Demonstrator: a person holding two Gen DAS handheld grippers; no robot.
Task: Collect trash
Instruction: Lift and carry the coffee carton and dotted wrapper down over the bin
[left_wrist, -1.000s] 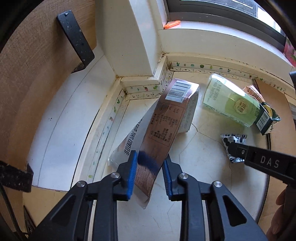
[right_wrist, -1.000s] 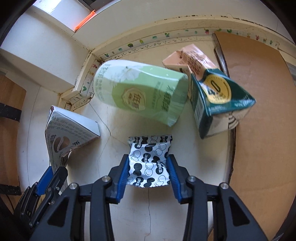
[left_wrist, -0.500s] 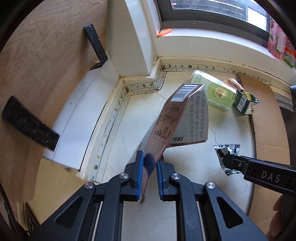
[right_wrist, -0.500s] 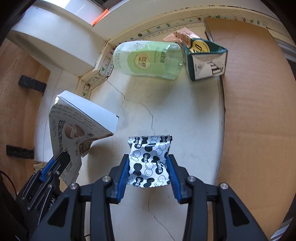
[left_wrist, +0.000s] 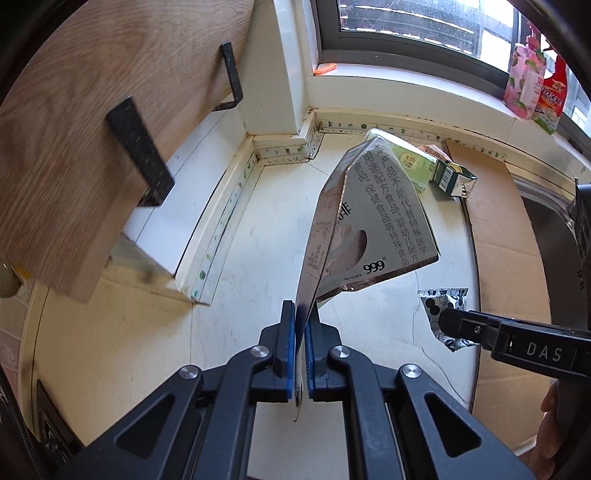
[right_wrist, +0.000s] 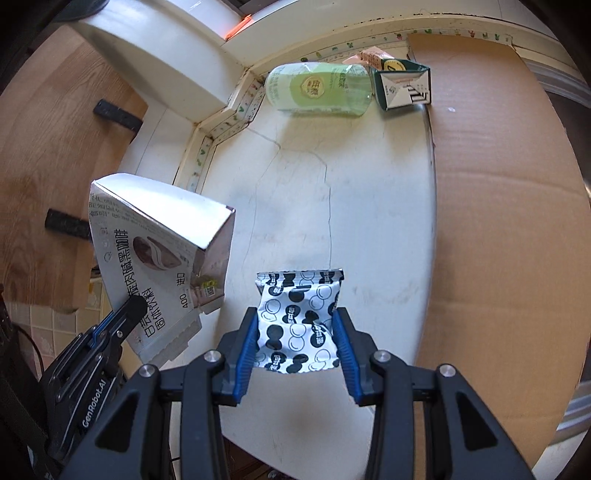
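Observation:
My left gripper (left_wrist: 301, 314) is shut on the flattened flap of a silver-grey coffee box (left_wrist: 369, 229), which hangs lifted above the white counter (left_wrist: 240, 258). The right wrist view shows the same box (right_wrist: 147, 243) at the left, with the left gripper (right_wrist: 129, 310) pinching its lower edge. My right gripper (right_wrist: 296, 314) is shut on a black-and-white dotted wrapper (right_wrist: 299, 295), its blue pads pressing both sides. That wrapper (left_wrist: 441, 301) also shows at the right of the left wrist view, off the counter.
A pale green bottle (right_wrist: 319, 90), a dark green carton (right_wrist: 402, 88) and a pink carton (right_wrist: 369, 57) lie by the back wall. A cardboard sheet (right_wrist: 498, 184) covers the right side. A wooden shelf (left_wrist: 92, 129) juts out at the left; a steel sink (left_wrist: 546, 221) lies far right.
The left jaws have closed flat on the box flap. Both grippers have pulled back and up from the wall with their loads, and the cartons at the back look smaller.

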